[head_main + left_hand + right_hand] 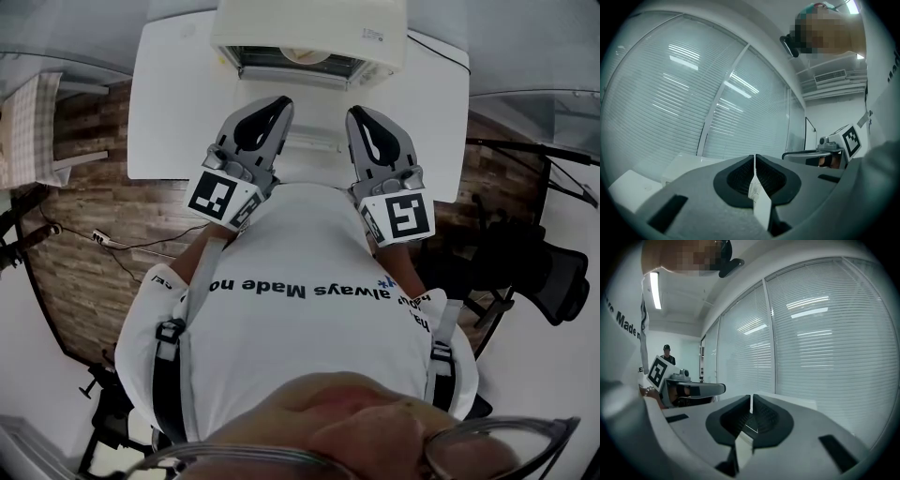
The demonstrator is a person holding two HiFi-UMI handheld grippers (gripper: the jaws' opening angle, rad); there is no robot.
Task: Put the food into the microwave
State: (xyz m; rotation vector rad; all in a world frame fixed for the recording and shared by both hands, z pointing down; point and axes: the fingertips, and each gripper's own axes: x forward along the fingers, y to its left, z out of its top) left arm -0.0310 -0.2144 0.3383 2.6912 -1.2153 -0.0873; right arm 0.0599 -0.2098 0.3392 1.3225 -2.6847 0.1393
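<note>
I'm seeing my left gripper [754, 161] and right gripper [751, 401] pressed together, empty, facing window blinds [693, 93]; only the head view is showing the microwave [309, 23] at 12 o'clock on the white table [169, 112], wood floor [84, 234] around

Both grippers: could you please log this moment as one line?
left gripper shut, empty | right gripper shut, empty | white microwave on white table ahead

Even, cool indoor light; ceiling-strip reflections glare on the blinds [820, 333]; fisheye bending and dark vignetting at edges.
</note>
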